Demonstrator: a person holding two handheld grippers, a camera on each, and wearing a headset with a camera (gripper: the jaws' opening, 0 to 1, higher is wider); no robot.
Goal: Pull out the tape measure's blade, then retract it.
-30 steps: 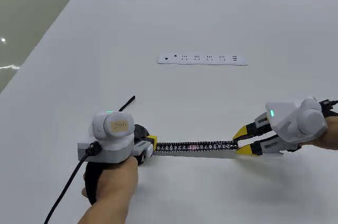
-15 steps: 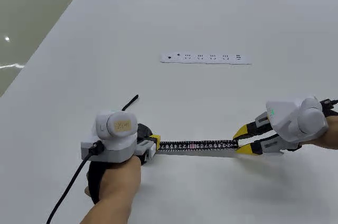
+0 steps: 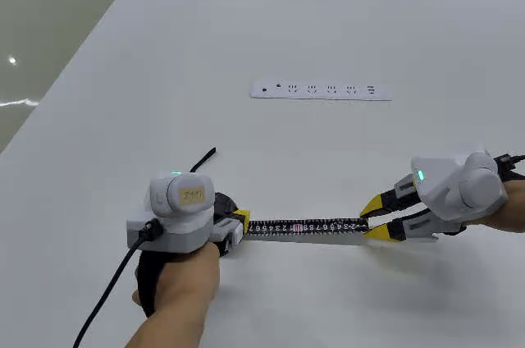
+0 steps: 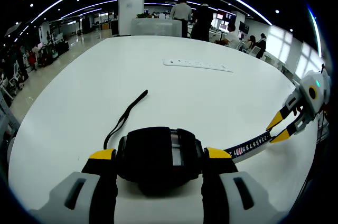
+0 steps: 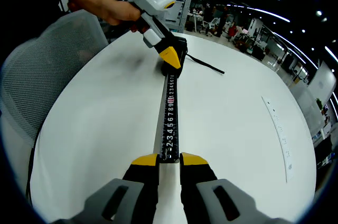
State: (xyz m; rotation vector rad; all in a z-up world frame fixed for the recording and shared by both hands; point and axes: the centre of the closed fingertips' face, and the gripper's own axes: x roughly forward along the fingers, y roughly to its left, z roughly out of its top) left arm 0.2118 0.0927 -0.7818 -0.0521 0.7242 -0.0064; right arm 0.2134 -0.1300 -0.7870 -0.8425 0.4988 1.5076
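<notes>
1. Two grippers, one in each hand. The left gripper (image 4: pixel 161 156) has its jaws pressed against both sides of the black tape measure (image 4: pixel 158 152). The right gripper (image 5: pixel 169 159) pinches the free end of the blade (image 5: pixel 170 110).
2. One tape measure rests on the white table (image 3: pixel 287 28) near the person's edge. Its blade is drawn out flat between the two grippers, numerals facing up.
3. One black strap (image 4: pixel 125 117) trails from the tape measure across the table.
4. One white power strip (image 3: pixel 320 91) lies flat farther up the table, well apart from the tape measure.
5. One dark cable (image 3: pixel 105 292) hangs from the left gripper.
</notes>
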